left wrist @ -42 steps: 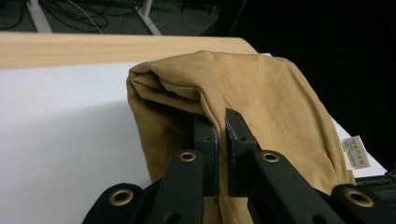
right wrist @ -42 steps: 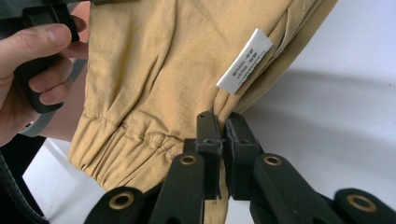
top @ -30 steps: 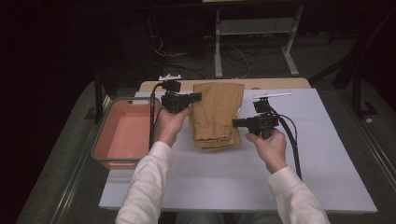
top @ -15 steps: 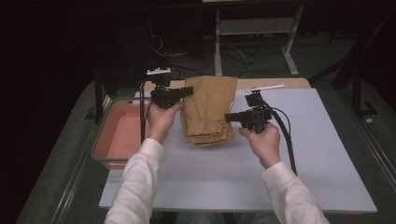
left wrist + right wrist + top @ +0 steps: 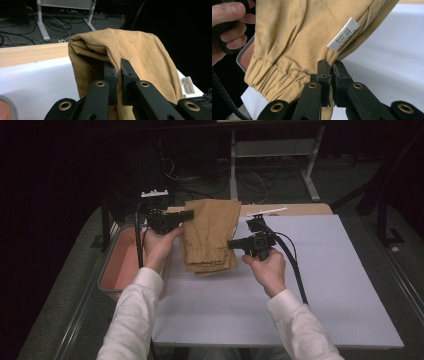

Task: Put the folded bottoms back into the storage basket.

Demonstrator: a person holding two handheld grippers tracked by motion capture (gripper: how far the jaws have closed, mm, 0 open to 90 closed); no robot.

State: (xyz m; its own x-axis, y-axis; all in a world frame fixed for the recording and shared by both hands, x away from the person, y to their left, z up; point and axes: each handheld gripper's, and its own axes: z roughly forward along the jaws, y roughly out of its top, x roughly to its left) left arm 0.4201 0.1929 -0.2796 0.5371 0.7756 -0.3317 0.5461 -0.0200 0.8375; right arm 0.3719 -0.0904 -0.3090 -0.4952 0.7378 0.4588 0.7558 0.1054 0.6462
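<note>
Since the earlier frames both hands have risen and drifted toward 10 o'clock, carrying the trousers (image 5: 210,236) off the middle of the white board (image 5: 320,285) so that their left edge now hangs at the board's left edge, beside the pink tray (image 5: 120,265). Item: one pair of tan trousers, folded into a thick pad, elastic cuff or waistband at 6 o'clock, fold at 12 o'clock; a white label (image 5: 343,34) is sewn at the right edge. Handling, by judgement: light, soft, wholly limp; woven cotton with fair grip, not slippery, not fragile; it will sag and unfold wherever unsupported, so a hold at two opposite edges through all layers suits it best, near the gathered band where the cloth is thickest. Left gripper (image 5: 187,214): at the cloth's 10 o'clock edge, jaws closed nearly together and pinching the fold, the fabric draping over the tips in the left gripper view. Right gripper (image 5: 231,243): at the 4 o'clock edge, jaws likewise clamped on a gather of cloth just under the label, seen in the right gripper view. Risk, by judgement: inner layers slipping out of the pinch and the bundle opening as it moves. Left hand (image 5: 159,247) and right hand (image 5: 267,267) grip the handles.
</note>
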